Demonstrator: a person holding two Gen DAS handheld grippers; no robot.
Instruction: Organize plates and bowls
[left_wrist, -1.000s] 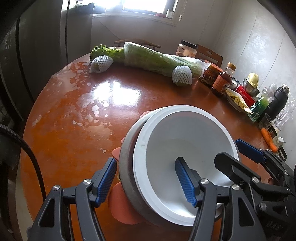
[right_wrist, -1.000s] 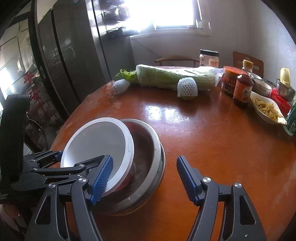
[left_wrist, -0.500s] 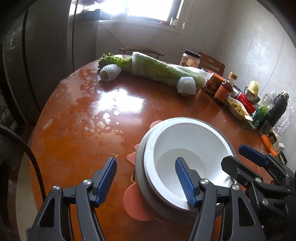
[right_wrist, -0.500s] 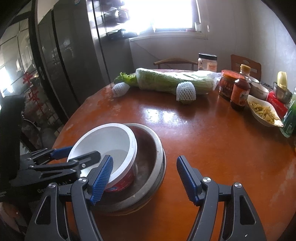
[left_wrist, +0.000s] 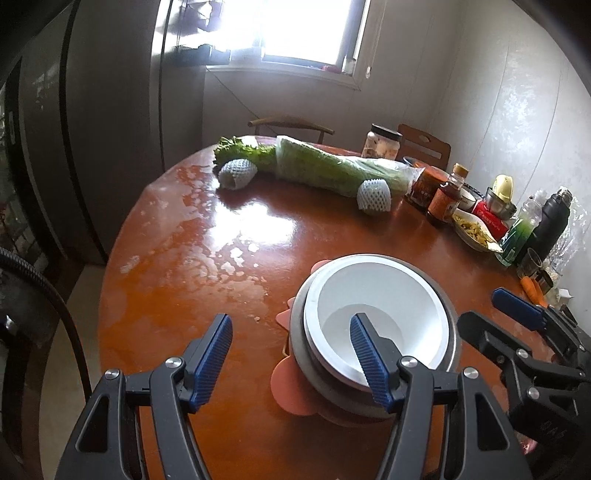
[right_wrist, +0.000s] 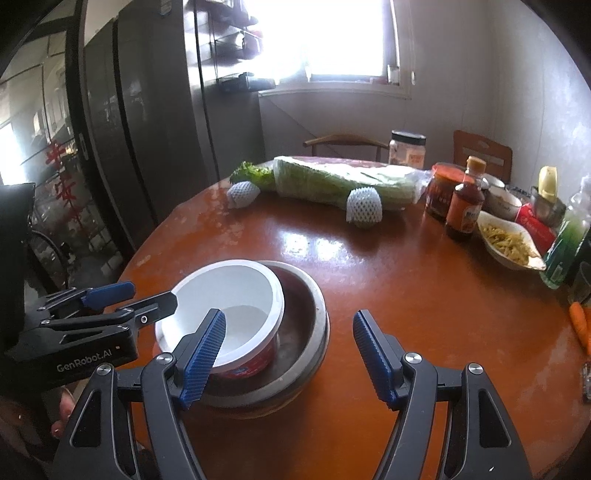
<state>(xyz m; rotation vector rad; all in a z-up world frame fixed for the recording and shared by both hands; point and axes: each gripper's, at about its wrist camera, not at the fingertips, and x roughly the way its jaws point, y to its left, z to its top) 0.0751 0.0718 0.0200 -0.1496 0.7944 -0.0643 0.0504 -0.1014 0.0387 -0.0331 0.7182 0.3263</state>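
Your left gripper (left_wrist: 291, 354) and right gripper (right_wrist: 290, 354) both gaped, holding nothing; the white bowl (right_wrist: 225, 306) sat in the steel bowl (right_wrist: 303, 317), seemingly on a pink mat (left_wrist: 291, 391), cabbage (right_wrist: 340, 181) and bottles (right_wrist: 463, 201) well beyond

Round orange-brown table (left_wrist: 207, 266), glossy, glare patches. Landmark: wrapped cabbage (left_wrist: 332, 171) at far edge. Foam-netted fruit (left_wrist: 373, 195) just in front of it; second one (left_wrist: 236, 173) at its left end. Sauce bottle (left_wrist: 445, 197) to its right. Pink mat (left_wrist: 288, 391) well nearer than cabbage, under steel basin (left_wrist: 299, 347).
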